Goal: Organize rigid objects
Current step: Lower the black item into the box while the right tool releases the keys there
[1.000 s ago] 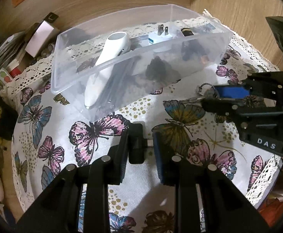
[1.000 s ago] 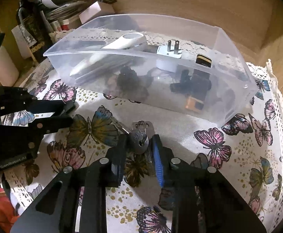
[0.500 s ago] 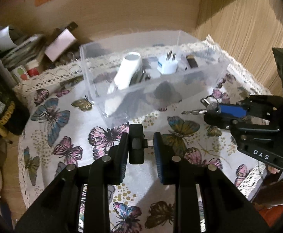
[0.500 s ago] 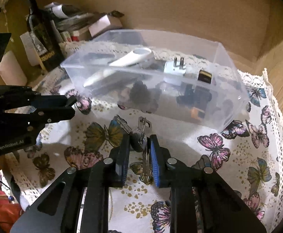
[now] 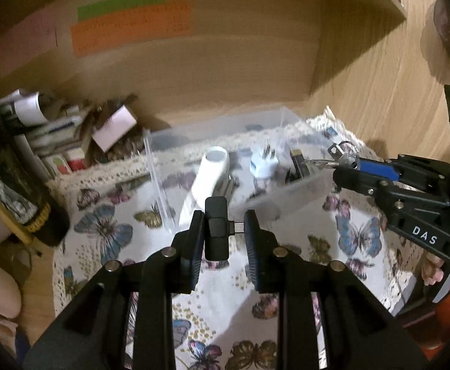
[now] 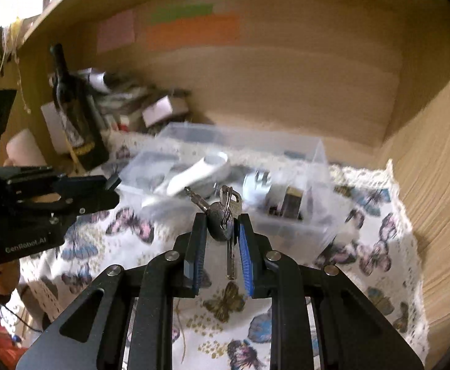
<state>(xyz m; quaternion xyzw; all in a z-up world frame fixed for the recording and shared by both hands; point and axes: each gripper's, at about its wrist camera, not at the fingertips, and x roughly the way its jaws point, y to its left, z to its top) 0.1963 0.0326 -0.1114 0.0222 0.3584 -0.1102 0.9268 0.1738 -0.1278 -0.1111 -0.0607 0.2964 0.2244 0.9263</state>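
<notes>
My left gripper [image 5: 220, 231] is shut on a small black adapter [image 5: 216, 231] with a metal plug, held above the butterfly tablecloth [image 5: 108, 231]. My right gripper [image 6: 220, 231] is shut on a bunch of keys [image 6: 223, 215], one key hanging down between the fingers; it also shows in the left wrist view [image 5: 345, 160], at the bin's right end. The clear plastic bin [image 6: 286, 145] stands behind both, holding a white handheld device [image 6: 200, 169], a white plug adapter [image 5: 263, 166] and dark small items.
A dark bottle [image 6: 74, 114], boxes and papers [image 5: 114, 126] crowd the back left. Wooden walls [image 6: 434, 169] close the back and right. Coloured notes [image 5: 132, 24] hang on the back wall.
Both grippers have risen and pulled back with their objects, so the bin looks smaller and farther. The keys now hang level with the bin's top.
</notes>
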